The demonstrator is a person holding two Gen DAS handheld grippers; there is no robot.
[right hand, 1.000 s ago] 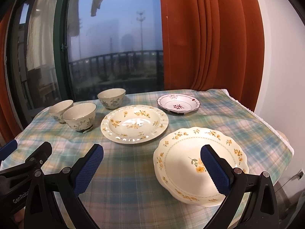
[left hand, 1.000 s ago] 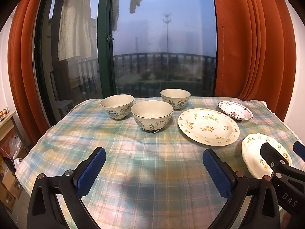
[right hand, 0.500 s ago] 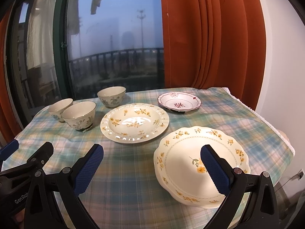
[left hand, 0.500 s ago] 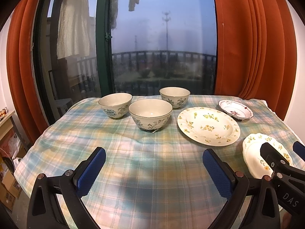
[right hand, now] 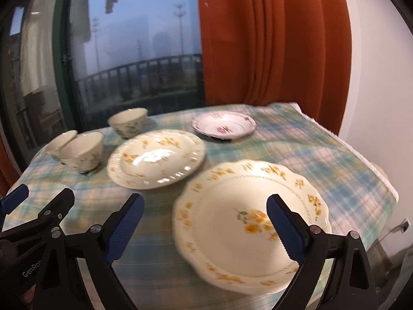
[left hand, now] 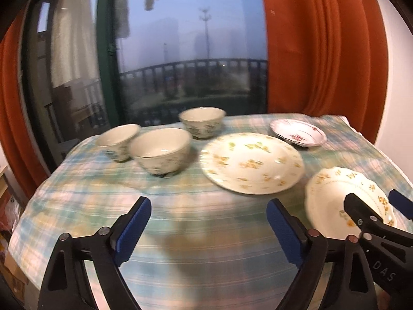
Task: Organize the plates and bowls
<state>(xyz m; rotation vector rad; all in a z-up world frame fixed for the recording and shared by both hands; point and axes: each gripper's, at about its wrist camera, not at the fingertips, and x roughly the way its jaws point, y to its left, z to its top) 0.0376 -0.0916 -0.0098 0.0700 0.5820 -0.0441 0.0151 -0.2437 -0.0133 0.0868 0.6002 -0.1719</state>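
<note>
The scalloped plate (right hand: 247, 222) is seen just ahead of the right gripper (right hand: 204, 222), its near rim partly between the jaws, which have just been closing but are not yet clamped on it. The left gripper (left hand: 209, 224) is held released over bare cloth, jaws likewise just narrowed, nothing between them. On the desk (left hand: 180, 258) three bowls (left hand: 160, 149) and three plates are counted, bowls left, plates right.

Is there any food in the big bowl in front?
Empty. The front bowl shows only its bare cream inside, though blur hides detail.
</note>
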